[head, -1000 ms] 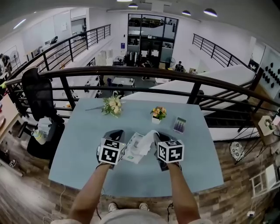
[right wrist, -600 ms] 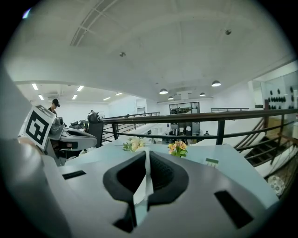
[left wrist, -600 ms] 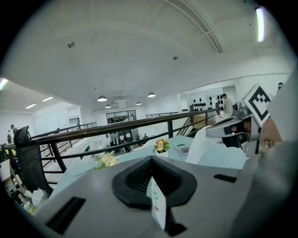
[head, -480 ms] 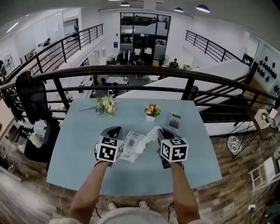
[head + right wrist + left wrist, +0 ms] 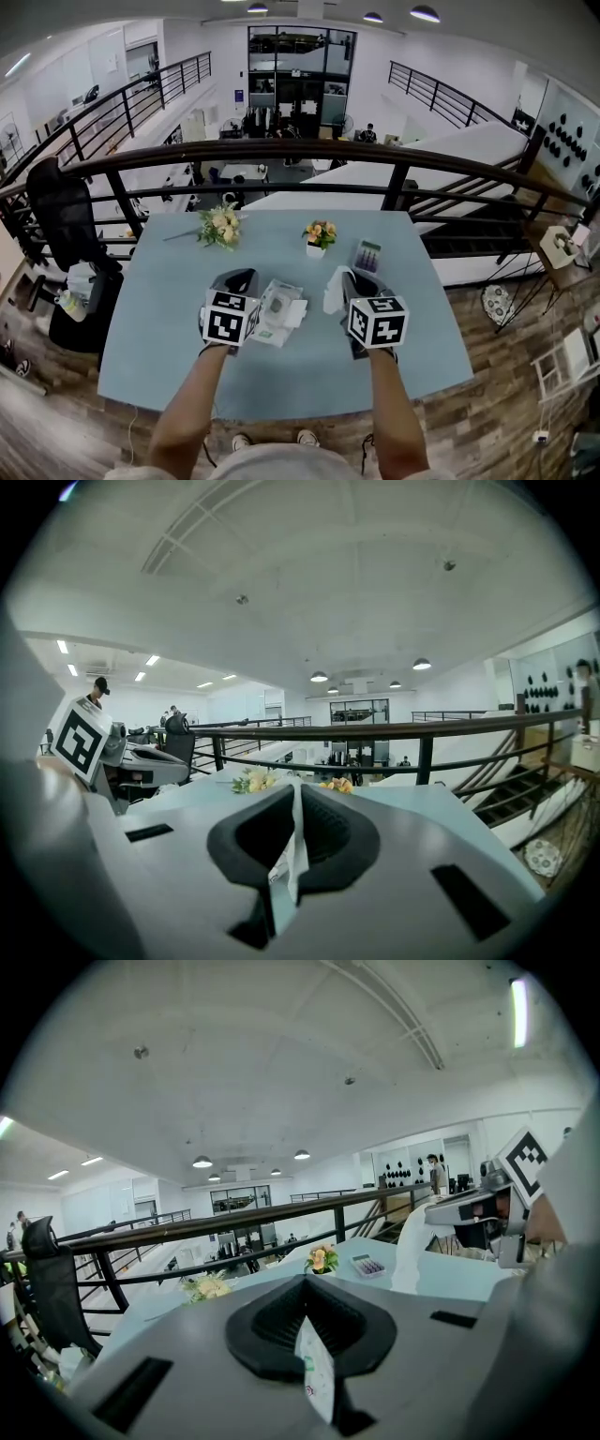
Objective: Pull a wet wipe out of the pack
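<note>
The white pack of wet wipes [image 5: 277, 310] lies on the pale blue table [image 5: 169, 319] between my two grippers. My left gripper [image 5: 238, 281] is shut on the pack's left edge; in the left gripper view a printed strip of the pack [image 5: 316, 1368] is pinched in the closed left gripper [image 5: 303, 1297]. To the pack's right, my right gripper [image 5: 350, 280] is shut on a white wet wipe [image 5: 335, 288]. The wipe hangs free, a short way off the pack. In the right gripper view the wipe [image 5: 292, 860] sits in the closed right gripper [image 5: 298, 794].
A bouquet [image 5: 219, 226] lies at the table's far left, with a small flower pot [image 5: 319, 238] and a calculator-like box [image 5: 367, 255] to its right. A black railing [image 5: 281, 150] runs behind the far edge. An office chair [image 5: 58, 211] stands to the left.
My right gripper has moved right and up with the wipe. The wipe stretched from the pack before; it now hangs clear. The left gripper has stayed on the pack.
</note>
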Motion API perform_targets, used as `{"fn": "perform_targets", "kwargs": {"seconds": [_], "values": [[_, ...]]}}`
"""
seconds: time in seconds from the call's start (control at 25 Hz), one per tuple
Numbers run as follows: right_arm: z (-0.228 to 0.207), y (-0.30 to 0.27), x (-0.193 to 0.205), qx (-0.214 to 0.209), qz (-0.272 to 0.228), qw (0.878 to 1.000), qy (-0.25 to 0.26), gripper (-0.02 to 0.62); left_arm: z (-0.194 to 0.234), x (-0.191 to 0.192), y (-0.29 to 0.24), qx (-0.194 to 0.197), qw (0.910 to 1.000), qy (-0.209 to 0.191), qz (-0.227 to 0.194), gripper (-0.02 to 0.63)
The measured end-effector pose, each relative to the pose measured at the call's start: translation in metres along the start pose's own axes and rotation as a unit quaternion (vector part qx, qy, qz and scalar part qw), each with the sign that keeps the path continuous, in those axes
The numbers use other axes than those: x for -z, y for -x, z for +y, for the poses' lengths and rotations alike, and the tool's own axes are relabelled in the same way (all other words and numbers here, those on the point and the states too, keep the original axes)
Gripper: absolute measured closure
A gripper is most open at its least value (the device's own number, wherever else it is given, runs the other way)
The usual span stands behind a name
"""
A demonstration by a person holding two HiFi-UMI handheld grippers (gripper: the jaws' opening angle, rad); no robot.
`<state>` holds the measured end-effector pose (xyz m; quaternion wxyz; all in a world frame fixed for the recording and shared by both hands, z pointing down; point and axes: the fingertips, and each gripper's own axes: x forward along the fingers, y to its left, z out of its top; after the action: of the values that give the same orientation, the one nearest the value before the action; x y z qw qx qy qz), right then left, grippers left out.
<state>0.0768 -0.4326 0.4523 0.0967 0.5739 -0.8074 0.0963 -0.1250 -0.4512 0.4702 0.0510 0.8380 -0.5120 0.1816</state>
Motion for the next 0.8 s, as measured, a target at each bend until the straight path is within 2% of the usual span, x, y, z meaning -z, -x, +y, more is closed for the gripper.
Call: {"fn": "perform_targets", "kwargs": {"seconds": [0.8], "values": [[0.0030, -0.0016, -0.0004, 0.000, -0.002, 1.000, 0.006, 0.590, 0.0012, -0.0025, 0.0009, 0.003, 0.9999, 0.005, -0.009, 0.612]]}}
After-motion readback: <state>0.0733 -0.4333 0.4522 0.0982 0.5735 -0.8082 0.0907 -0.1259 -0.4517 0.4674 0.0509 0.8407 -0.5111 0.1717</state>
